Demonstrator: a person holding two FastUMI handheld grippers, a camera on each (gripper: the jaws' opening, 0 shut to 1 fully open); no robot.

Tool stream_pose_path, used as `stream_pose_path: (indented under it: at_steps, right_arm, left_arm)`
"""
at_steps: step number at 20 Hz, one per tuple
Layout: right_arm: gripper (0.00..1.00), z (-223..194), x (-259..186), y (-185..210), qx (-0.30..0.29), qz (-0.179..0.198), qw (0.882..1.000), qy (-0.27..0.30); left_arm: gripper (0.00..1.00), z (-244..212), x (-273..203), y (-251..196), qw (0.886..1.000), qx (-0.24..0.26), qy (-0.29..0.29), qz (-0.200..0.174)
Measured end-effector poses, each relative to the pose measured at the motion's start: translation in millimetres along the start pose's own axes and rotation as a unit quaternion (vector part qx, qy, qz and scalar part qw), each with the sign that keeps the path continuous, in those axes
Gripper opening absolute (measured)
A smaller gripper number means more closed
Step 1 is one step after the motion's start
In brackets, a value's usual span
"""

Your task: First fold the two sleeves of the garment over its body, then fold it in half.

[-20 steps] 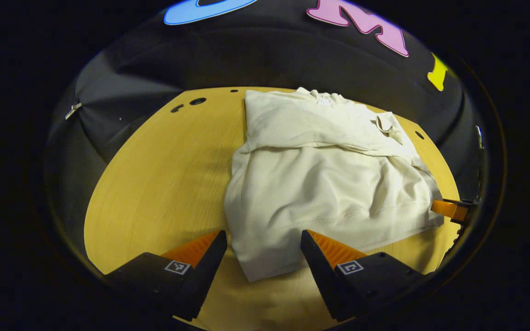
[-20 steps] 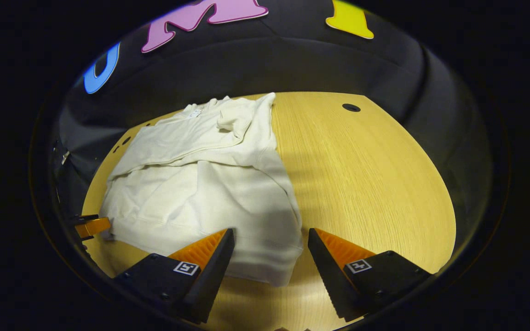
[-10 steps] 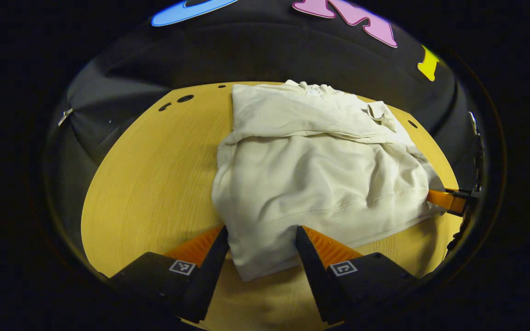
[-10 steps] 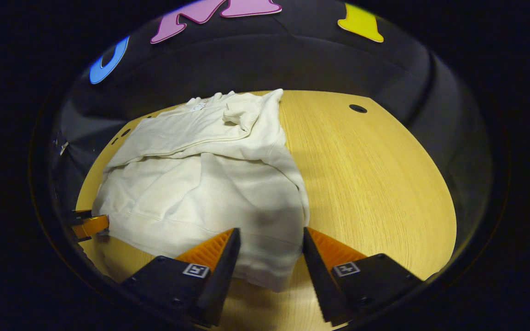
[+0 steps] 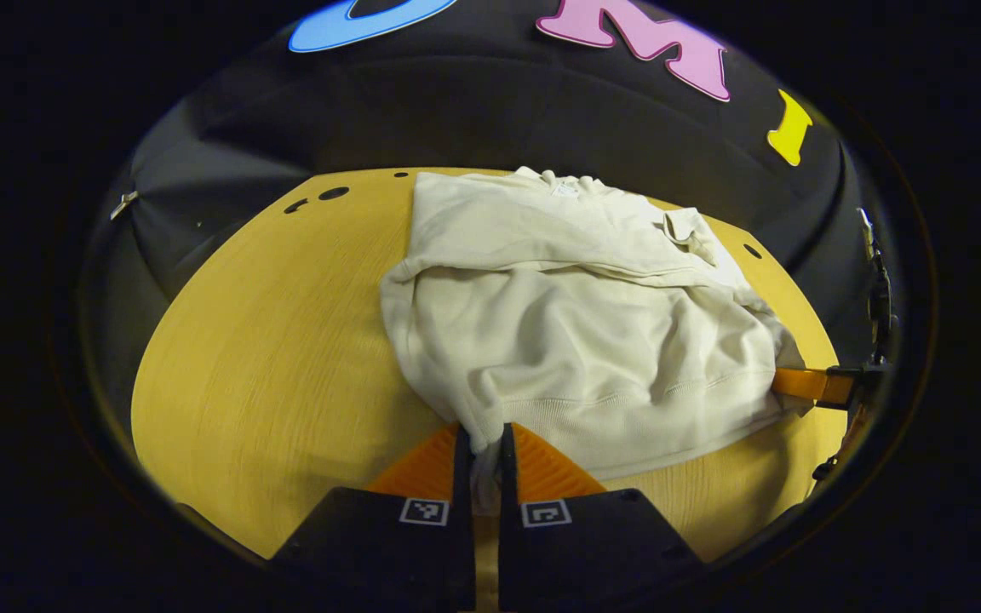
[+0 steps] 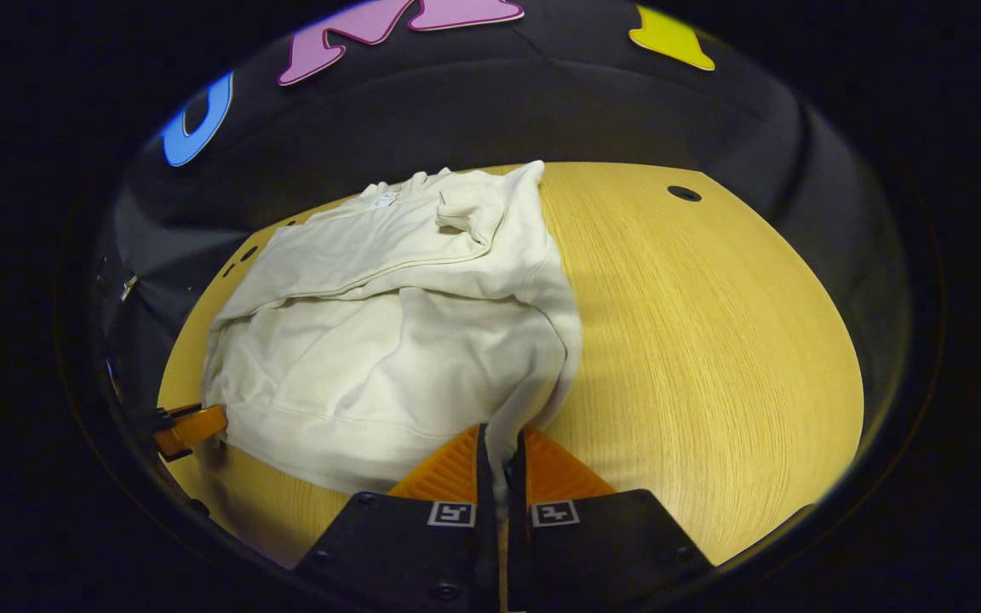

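With both near hem corners pinched, the left gripper (image 5: 480, 455) and right gripper (image 6: 499, 460) each have their fingers closed on a bunch of the sweatshirt (image 5: 576, 323), which lies on the worktop (image 5: 269, 340) with its sleeves already laid across the body. Each hold takes only a small bunch; it may slip, or the sleeves may slide off, if the hem is lifted unevenly. Bare worktop lies on both sides, but the collar sits close to the far edge.

Left gripper (image 5: 480, 443) fingers clamped together (cloth pinched between), right gripper (image 6: 499, 447) likewise, both low
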State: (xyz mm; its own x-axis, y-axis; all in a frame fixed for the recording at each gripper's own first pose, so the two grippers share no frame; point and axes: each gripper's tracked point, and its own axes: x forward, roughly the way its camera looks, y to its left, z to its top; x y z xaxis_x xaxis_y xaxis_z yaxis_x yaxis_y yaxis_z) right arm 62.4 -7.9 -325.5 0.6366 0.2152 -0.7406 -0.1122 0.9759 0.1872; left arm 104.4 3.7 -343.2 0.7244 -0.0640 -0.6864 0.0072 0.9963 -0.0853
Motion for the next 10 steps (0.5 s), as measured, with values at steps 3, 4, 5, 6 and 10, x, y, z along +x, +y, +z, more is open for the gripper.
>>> stream_pose_path:
  at_steps: [3, 4, 5, 6, 10]
  right_arm:
    - [0.05, 0.2, 1.7, -0.4, -0.004, 0.01, 1.0, 0.002]
    - [0.06, 1.2, 1.8, -1.0, -0.003, 0.008, 1.0, 0.003]
    - [0.05, 1.7, 1.2, -1.1, -0.008, 0.006, 1.0, 0.004]
    - [0.06, 3.6, -1.2, -0.5, -0.015, 0.006, 1.0, 0.001]
    - [0.05, 25.4, -11.5, 11.6, -0.045, 0.023, 0.998, -0.023]
  left_arm:
    - [0.1, 2.8, 0.9, 0.6, 1.0, 0.006, -0.004, 0.002]
    - [0.08, 3.8, -0.5, 0.4, 1.0, 0.011, -0.005, 0.004]
    - [0.08, 5.0, -0.8, 0.6, 1.0, 0.014, -0.004, 0.006]
    - [0.08, 7.5, -2.7, 0.2, 1.0, 0.013, -0.007, 0.005]
    - [0.08, 29.2, -17.4, -3.7, 0.999, -0.024, -0.023, -0.013]
